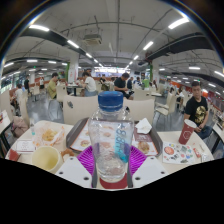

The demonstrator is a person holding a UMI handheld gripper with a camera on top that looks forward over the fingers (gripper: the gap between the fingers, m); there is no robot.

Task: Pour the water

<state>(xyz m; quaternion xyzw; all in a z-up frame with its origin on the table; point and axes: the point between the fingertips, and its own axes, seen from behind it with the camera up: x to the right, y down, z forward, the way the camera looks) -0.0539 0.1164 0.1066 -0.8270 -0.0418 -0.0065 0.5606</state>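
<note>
Clear plastic, blue-capped and upright, a water bottle (111,138) is gripped between the gripper's (111,166) two purple-padded fingers (88,160) above a table (170,135) cluttered with food trays (45,133), diners seated beyond.

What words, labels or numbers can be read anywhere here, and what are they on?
No text reads clearly in this view.
Bottle, held between the gripper fingers: clear with a blue cap; no label legible.
Red cup beyond the fingers: markings, if any, too small to read.
Wrappers on the tray: print too blurred to read.
Hall at the back: any signs too small to read.
</note>
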